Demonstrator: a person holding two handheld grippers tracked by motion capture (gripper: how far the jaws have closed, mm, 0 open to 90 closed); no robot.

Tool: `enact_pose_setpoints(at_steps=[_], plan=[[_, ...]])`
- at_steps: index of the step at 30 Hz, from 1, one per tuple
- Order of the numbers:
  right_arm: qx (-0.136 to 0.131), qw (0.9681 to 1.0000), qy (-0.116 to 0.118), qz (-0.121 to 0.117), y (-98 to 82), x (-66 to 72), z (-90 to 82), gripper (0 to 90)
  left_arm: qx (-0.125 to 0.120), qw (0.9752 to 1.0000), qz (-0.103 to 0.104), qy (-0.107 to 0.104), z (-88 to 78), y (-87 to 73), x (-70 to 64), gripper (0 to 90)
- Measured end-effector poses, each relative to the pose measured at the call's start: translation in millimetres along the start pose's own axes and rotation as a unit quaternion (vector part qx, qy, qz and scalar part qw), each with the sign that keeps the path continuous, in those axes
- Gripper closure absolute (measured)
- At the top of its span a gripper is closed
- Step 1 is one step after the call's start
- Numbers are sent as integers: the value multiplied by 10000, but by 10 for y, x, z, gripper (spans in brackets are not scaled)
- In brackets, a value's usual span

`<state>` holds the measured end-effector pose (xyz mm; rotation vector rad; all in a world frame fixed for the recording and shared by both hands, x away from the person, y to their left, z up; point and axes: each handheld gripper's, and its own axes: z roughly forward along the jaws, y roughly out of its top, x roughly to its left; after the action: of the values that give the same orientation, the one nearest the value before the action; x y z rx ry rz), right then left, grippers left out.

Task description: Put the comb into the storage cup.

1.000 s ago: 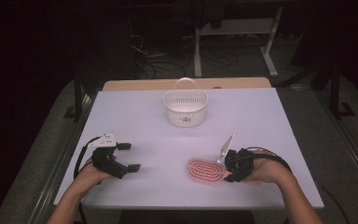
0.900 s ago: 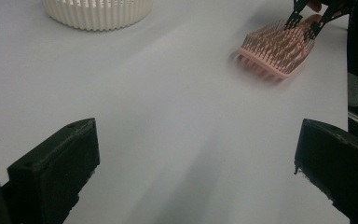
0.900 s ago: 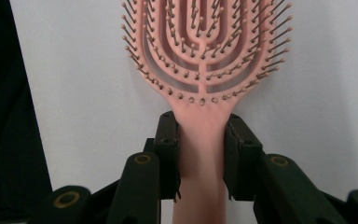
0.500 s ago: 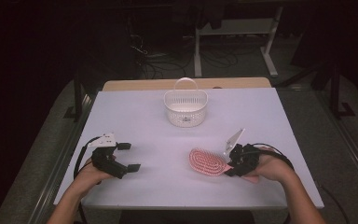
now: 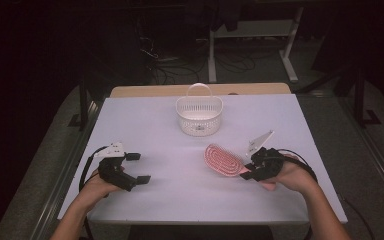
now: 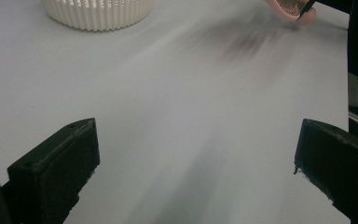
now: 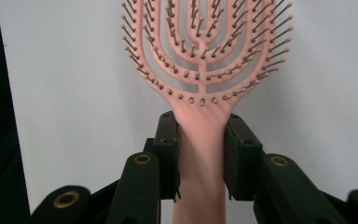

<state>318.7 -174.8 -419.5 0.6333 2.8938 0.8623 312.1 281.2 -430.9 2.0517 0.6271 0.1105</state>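
Since the earlier frames, the right gripper (image 5: 247,171) has carried the pink hairbrush (image 5: 223,159) a little farther from the person and toward the white basket (image 5: 199,114), and the brush head now rides slightly higher over the white table (image 5: 145,125). Meanwhile the left gripper (image 5: 139,167) has kept its place near the table's front left.

From the right gripper view, both black jaws are clamped on the brush's handle (image 7: 200,154), 1 on each side, just below the point where the handle widens into the bristled head (image 7: 205,42). The bristles face the camera.

From the high view, the brush's long axis runs from the right gripper up and to the left, so the head leads and the handle trails in the grip. The basket stands upright at the far middle of the table, well apart from the brush, beyond and left of its head. The right hand is plainly the nearer of the 2 to the basket.

From the left gripper view, the left gripper's jaws stand wide apart with only bare table between them.
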Motion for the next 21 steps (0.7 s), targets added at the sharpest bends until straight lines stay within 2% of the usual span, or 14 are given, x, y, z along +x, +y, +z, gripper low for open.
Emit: enact_pose_setpoints(at_steps=[6,7,13,21], plan=[[-239,9995,-186,87,-7,-26,-44,686,19,10000,26,2,5,2,-2,0],[-408,9987,-251,173,-13,-41,-79,686,22,10000,24,5,6,2,-3,0],[-612,9973,-274,283,-14,-57,-118,686,34,10000,22,2,11,2,-1,0],[-998,9928,-444,490,-22,-88,-161,686,-6,10000,-36,2,24,3,1,0]])
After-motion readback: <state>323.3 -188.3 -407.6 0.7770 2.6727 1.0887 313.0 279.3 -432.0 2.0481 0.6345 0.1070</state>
